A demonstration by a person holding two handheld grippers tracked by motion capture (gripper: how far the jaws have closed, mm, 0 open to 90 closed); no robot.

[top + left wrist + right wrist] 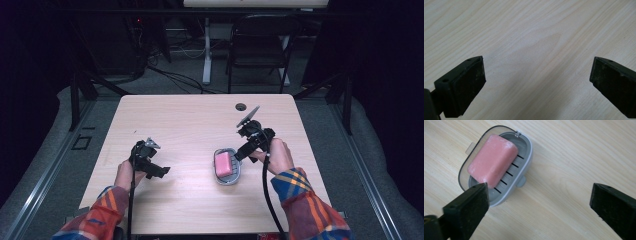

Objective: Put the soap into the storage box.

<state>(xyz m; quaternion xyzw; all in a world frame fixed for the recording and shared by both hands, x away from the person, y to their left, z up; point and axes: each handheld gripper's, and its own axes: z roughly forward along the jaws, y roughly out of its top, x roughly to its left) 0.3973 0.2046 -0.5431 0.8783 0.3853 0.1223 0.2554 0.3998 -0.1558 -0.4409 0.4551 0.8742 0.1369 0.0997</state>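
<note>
Nearest the lens, plaid sleeves (306, 196) and two hands, each with a gripper: left gripper (161, 171) low over bare table (190, 117), jaws spread wide with nothing between, probably parked clear of the work. Right gripper (537, 202) poised just beside a grey soap dish (524, 173), jaws likewise wide and empty, one jaw overlapping the dish's near rim in its own view, seemingly lined up for a grab or freshly let go. Pink soap bar (492, 161) tilted across the slotted insert inside the dish, right of table centre.

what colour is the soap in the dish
Pink; the soap shows best in the right gripper view.
</note>
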